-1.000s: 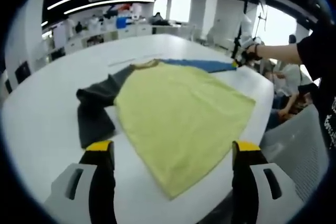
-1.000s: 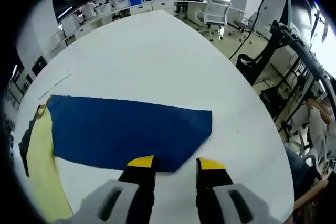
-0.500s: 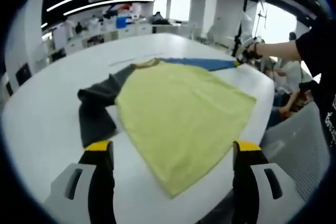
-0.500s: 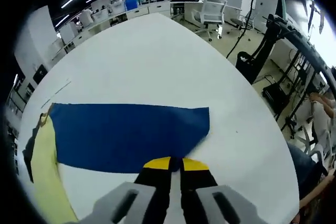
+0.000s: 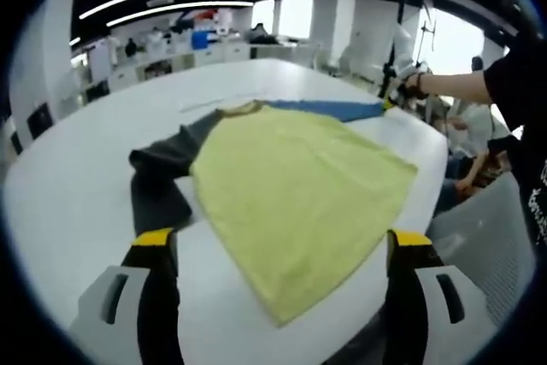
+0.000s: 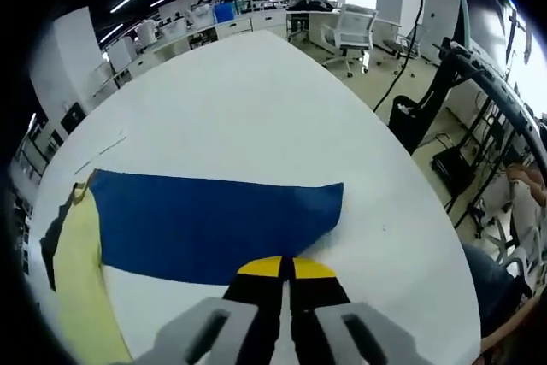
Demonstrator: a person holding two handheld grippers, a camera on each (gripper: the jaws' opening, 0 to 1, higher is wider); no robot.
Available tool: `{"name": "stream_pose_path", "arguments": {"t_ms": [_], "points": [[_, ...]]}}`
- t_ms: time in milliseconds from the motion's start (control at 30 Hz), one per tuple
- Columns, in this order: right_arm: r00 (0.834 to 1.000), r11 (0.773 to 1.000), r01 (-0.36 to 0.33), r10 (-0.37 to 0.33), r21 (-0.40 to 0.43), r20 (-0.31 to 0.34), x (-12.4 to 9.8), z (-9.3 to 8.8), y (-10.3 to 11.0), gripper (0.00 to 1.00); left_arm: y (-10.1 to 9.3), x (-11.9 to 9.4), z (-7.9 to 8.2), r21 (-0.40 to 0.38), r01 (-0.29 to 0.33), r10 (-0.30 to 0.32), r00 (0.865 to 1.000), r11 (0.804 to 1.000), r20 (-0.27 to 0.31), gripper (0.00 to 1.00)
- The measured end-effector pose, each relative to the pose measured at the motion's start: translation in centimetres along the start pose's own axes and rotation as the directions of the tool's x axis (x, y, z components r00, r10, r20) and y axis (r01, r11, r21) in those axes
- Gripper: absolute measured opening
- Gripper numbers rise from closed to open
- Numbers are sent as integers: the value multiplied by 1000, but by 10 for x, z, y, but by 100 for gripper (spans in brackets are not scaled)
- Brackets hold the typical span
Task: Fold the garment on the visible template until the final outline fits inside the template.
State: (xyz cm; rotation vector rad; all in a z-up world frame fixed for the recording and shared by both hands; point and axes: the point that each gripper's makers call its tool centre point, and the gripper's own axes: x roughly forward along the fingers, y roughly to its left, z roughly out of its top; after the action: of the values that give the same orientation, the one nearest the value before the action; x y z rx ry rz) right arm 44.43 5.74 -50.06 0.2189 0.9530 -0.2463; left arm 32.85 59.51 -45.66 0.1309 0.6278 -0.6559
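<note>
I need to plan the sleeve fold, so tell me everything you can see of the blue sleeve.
The blue sleeve is a long, flat panel of plain dark blue cloth, lying smooth on the white table. It joins the yellow body at one end; its free end is cut straight with a slanted corner. The right tongs are shut on its near edge close to that end. In the left gripper view it shows as a thin blue strip beyond the yellow body.

**Yellow, grey and blue on white**

The garment (image 5: 291,185) has a plain pale-yellow body, one dark grey sleeve (image 5: 158,177) and one deep blue sleeve (image 6: 214,224). The table (image 6: 248,100) is white. Both grippers' jaw tips are yellow.
</note>
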Motion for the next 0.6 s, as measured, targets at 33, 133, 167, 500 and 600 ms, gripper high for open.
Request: {"name": "stream_pose_path", "arguments": {"t_ms": [33, 133, 167, 500, 600], "points": [[1000, 1000, -3, 3, -5, 5, -1, 2, 2, 0, 0, 0, 0, 1, 0, 0, 1000, 1000, -1, 99], [1000, 1000, -17, 17, -22, 16, -5, 7, 8, 0, 1, 0, -1, 6, 0, 0, 1000, 1000, -6, 99], [999, 999, -23, 23, -29, 21, -7, 9, 11, 0, 1, 0, -1, 6, 0, 0, 1000, 1000, -6, 99], [993, 990, -90, 97, -109, 64, -14, 29, 42, 0, 0, -1, -3, -1, 13, -13, 1000, 1000, -6, 99], [990, 985, -115, 125, -127, 72, -15, 34, 54, 0, 1, -2, -3, 2, 14, -14, 1000, 1000, -7, 99]]}}
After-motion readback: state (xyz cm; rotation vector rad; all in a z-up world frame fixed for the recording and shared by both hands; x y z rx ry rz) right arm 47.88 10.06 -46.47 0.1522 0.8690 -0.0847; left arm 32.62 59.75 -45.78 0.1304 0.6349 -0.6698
